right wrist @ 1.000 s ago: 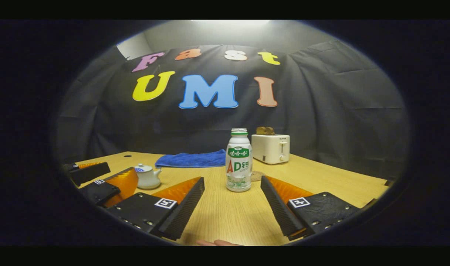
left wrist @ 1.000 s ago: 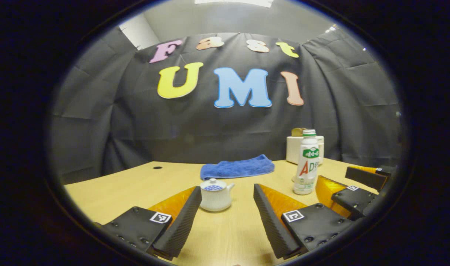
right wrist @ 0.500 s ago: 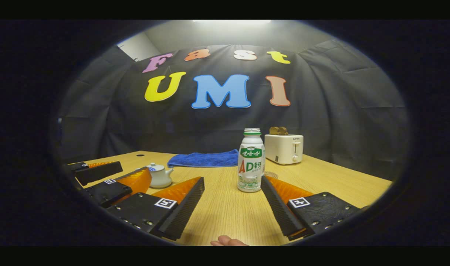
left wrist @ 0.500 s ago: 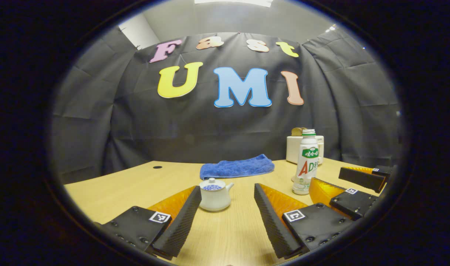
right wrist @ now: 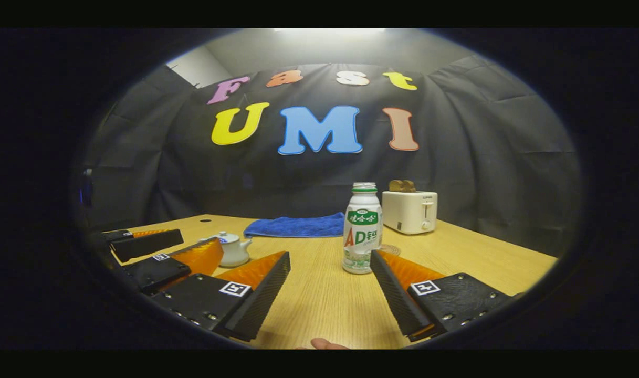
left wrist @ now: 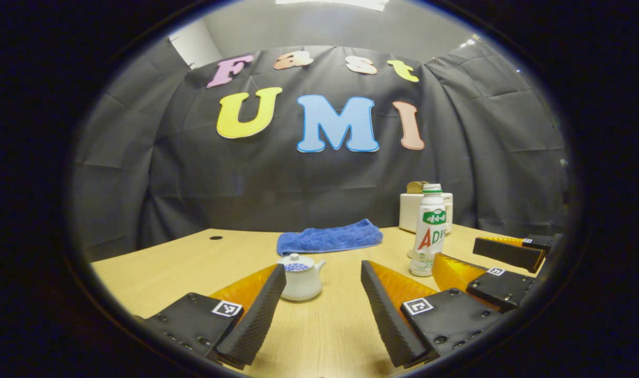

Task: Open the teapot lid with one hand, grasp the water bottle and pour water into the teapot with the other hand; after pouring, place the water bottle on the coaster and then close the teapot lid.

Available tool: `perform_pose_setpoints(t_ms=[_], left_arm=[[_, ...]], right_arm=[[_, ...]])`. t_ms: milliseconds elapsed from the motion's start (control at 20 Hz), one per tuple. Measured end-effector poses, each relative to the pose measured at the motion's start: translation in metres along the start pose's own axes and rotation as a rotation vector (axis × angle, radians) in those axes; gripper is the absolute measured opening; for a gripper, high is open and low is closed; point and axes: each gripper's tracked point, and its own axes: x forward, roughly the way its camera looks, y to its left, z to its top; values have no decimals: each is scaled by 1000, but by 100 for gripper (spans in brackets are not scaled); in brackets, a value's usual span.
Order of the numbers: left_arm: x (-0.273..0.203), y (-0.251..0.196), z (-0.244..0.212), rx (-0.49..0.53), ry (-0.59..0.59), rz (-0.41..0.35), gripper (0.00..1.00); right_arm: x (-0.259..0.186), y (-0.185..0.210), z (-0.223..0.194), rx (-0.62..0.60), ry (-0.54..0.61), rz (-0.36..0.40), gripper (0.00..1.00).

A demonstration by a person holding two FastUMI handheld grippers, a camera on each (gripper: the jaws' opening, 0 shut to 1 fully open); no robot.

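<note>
Nothing of the task is done yet, judging from how things lie. Going from left to right across the bench: the left gripper hangs low over the near edge with its jaws spread wide and nothing between them. Just ahead of its left finger stands the small white teapot, upright, its lid seated on top with the knob showing. The gripper points toward it but is apart from it.

Behind the teapot a folded blue towel lies near the back wall.

Further right stands the water bottle, upright on the bench, its cap apparently in place, though the top is too small to be sure. The right gripper is open and empty too, with the bottle standing just beyond the tip of its right finger rather than squarely between the two. Just behind and to the right of the bottle a round coaster lies flat with nothing on it. A white toaster sits at the back right.

So every step is left: lifting the lid, grasping the bottle, pouring, setting the bottle on the coaster, and closing the teapot. Both grippers look to be at the approach stage.
</note>
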Motion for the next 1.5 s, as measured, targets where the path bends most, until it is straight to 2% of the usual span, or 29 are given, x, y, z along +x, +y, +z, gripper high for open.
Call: perform_pose_setpoints(t_ms=[300, 500, 700, 750, 800, 900, 1100, 1250, 1350, 1450, 1500], left_arm=[[26, 10, -6, -64, 33, -30, 100], [61, 30, -6, -74, 68, -8, 99], [91, 42, 7, -36, 63, 13, 99], [97, 42, 9, -30, 64, 10, 96], [103, 42, 7, -24, 68, 10, 99], [111, 45, -2, -6, 91, 14, 99], [121, 52, -19, -29, 123, 28, 99], [128, 56, -22, 2, 131, 39, 99], [133, 53, -24, 22, 138, 30, 93], [139, 51, -26, 41, 148, 21, 82], [141, 50, -30, 39, 170, 9, 69]], right_arm=[[6, -7, -1, -11, 19, 3, 95], [9, -15, -2, 0, 31, -2, 95], [10, -19, -2, 12, 41, 1, 95], [9, -21, -1, 23, 39, 0, 95], [9, -22, 1, 31, 37, -2, 95], [8, -26, 5, 45, 26, -5, 95], [6, -35, 10, 73, 16, -15, 95], [6, -38, 12, 93, 16, -13, 95], [5, -38, 10, 96, 23, -11, 95], [6, -37, 9, 88, 26, -7, 95], [7, -38, 10, 82, 25, -9, 95]])
